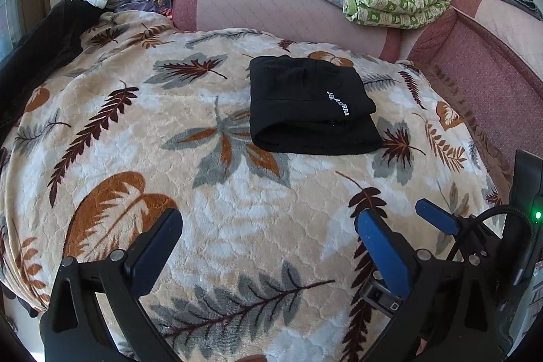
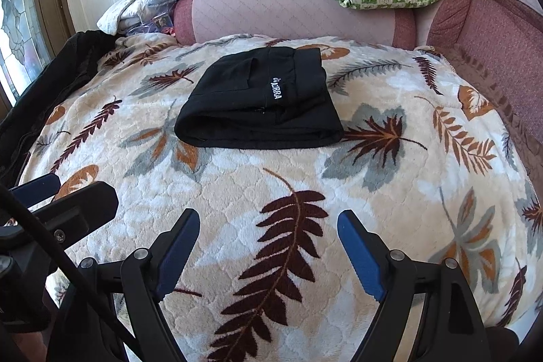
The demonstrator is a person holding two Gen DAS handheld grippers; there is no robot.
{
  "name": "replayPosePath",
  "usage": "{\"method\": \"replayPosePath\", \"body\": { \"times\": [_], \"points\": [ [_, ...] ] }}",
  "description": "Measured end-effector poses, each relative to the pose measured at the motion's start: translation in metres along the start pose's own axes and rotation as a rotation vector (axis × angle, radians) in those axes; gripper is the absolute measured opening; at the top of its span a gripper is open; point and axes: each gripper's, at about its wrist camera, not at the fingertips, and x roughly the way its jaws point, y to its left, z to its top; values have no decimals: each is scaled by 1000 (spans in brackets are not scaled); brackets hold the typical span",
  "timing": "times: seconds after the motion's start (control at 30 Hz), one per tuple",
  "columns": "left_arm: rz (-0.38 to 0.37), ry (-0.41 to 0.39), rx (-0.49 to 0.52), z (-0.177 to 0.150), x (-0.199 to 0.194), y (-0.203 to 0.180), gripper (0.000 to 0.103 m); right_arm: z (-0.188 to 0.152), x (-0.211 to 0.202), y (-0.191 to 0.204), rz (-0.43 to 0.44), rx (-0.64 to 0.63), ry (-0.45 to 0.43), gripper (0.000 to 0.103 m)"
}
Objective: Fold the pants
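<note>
Jaws of both the left gripper and right gripper stand apart, holding nothing. One folded black pants bundle lies on one leaf-print blanket.

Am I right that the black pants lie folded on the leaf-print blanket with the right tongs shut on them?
Not quite: the right tongs are open and apart from the black pants, as the right wrist view shows. The pants do lie folded on the leaf-print blanket.

The pants are black with white letters; the blanket is cream with brown, orange, grey leaves.
</note>
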Motion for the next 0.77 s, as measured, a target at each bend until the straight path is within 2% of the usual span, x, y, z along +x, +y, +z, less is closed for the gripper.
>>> {"method": "replayPosePath", "body": {
  "times": [0.33, 0.6, 0.77],
  "points": [
    [9, 75, -10, -6, 20, 3, 103, -4, 7, 5, 2, -23, 9, 88],
    [20, 74, -3, -7, 27, 3, 103, -6, 14, 11, -2, -50, 20, 88],
    [14, 103, -28, -7, 35, 6, 103, -7, 22, 10, -4, -51, 35, 88]
  ]
}}
